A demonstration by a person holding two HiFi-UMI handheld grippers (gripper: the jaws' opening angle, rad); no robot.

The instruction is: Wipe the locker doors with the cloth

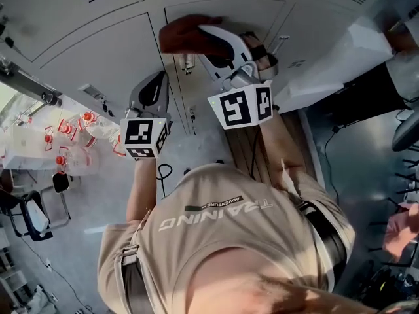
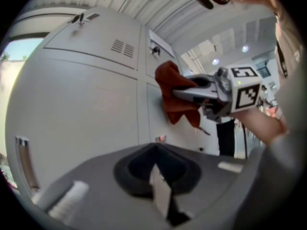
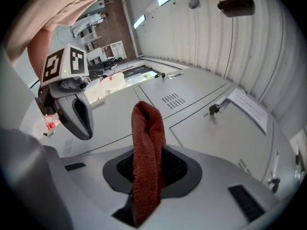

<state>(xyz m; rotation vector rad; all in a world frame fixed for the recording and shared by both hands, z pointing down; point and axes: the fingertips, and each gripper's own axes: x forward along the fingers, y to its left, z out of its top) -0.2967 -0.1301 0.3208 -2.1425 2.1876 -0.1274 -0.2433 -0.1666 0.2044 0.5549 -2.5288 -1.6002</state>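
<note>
"TRAINING" in large letters on the person's shirt (image 1: 222, 241), smaller "ADVENTURE" beside it

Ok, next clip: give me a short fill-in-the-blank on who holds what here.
1. The right gripper is clamped on a red ___.
2. The left gripper has its jaws ___, with nothing between them.
3. The cloth is held up to a ___ door.
Missing words: cloth; shut; locker.
</note>
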